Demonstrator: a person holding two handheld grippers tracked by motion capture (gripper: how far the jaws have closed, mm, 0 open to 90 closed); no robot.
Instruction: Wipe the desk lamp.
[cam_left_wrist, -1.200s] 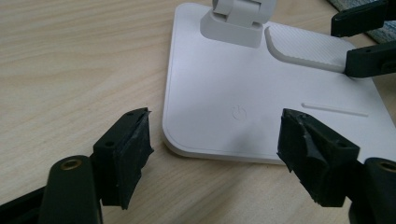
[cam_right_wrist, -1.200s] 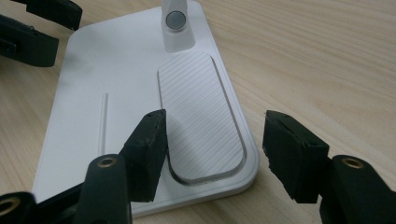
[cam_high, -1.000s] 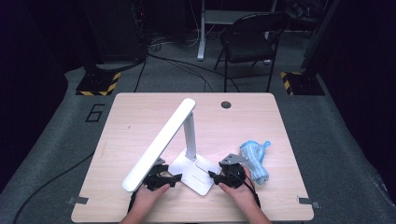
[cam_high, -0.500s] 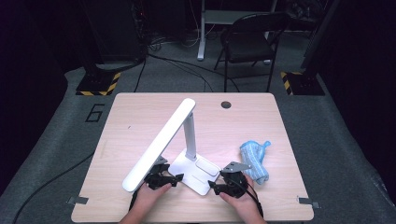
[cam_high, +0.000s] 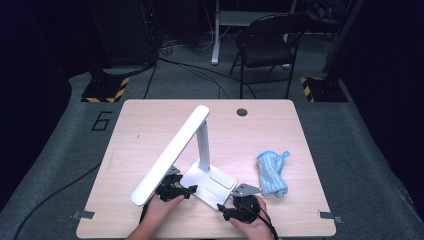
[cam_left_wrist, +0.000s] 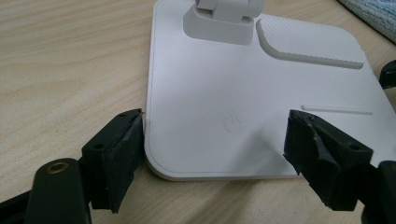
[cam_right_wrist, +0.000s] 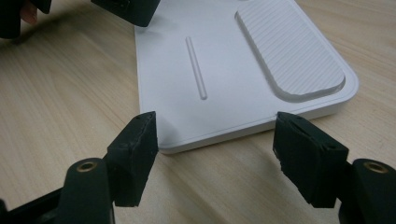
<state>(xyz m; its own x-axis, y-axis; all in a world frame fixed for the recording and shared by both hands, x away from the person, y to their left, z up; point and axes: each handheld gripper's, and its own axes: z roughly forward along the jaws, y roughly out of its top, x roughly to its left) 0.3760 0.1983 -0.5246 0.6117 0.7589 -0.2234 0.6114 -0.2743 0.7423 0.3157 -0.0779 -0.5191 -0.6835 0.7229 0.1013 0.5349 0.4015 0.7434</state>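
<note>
White plastic desk lamp (cam_high: 192, 150) with a flat square base (cam_left_wrist: 261, 107), at the lower centre of the high view on the pale wooden desk (cam_high: 150, 125). Left hand-held gripper (cam_high: 186, 191) at the base's lower left corner, jaws apart, straddling that corner without pressing. Right hand-held gripper (cam_high: 223, 210) just below the base's lower right edge, jaws just opened wide, nothing between them but desk and the base's rim. Crumpled light-blue cloth (cam_high: 272, 172) right of the base, apart from it.
</note>
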